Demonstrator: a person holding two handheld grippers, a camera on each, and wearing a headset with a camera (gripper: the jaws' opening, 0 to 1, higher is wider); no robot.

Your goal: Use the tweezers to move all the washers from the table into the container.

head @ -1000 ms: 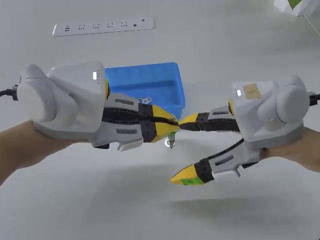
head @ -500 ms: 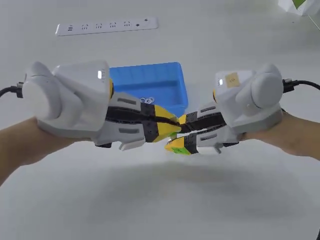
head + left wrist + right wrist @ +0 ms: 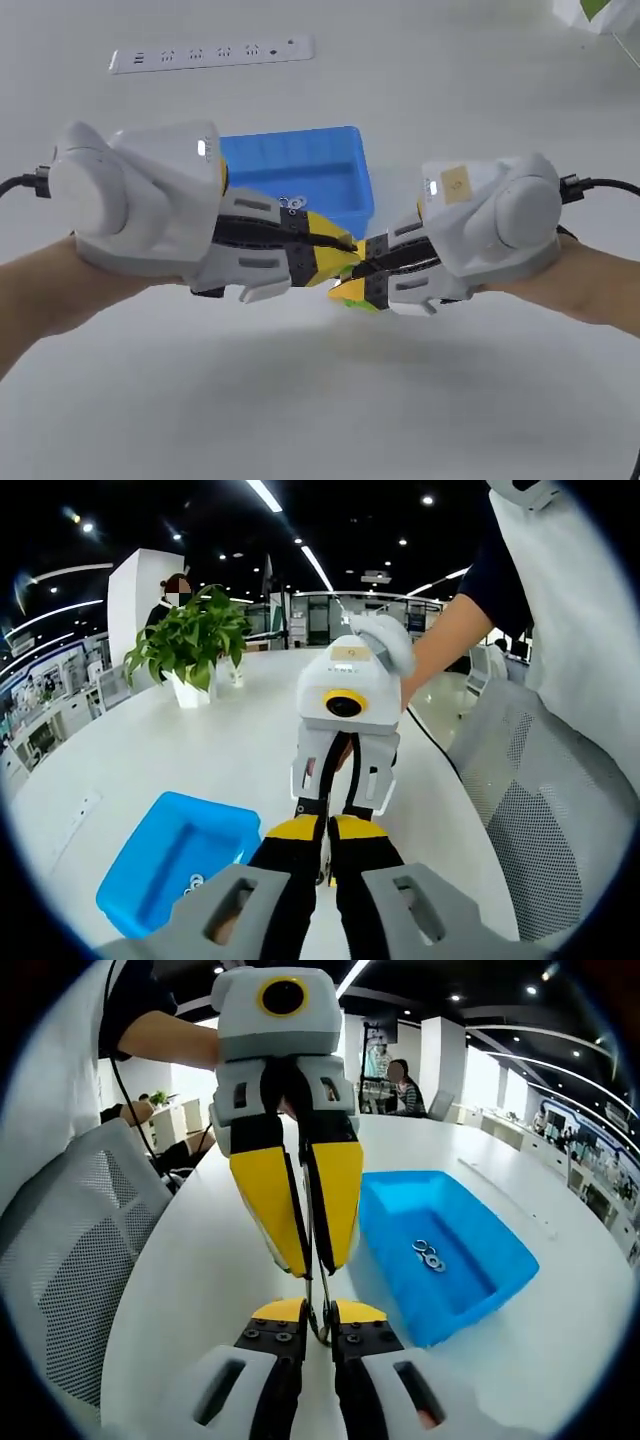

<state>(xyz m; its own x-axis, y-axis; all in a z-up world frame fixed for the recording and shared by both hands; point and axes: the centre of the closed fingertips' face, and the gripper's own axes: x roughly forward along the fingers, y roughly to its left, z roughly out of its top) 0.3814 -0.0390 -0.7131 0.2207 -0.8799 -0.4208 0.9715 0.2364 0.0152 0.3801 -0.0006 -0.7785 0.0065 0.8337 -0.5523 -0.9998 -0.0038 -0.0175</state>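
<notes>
The white bench [image 3: 300, 400] carries a blue container [image 3: 300, 170] near its middle. A white power strip [image 3: 210, 53] lies well beyond the container, toward the far edge. A potted plant [image 3: 195, 645] stands farther along the bench.

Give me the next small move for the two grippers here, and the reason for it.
Probably lift both grippers together and ease them over the blue container. The left gripper and right gripper meet tip to tip, both shut on the tweezers, just beside the container, where washers lie. Whether the tweezers hold a washer I cannot tell.
</notes>
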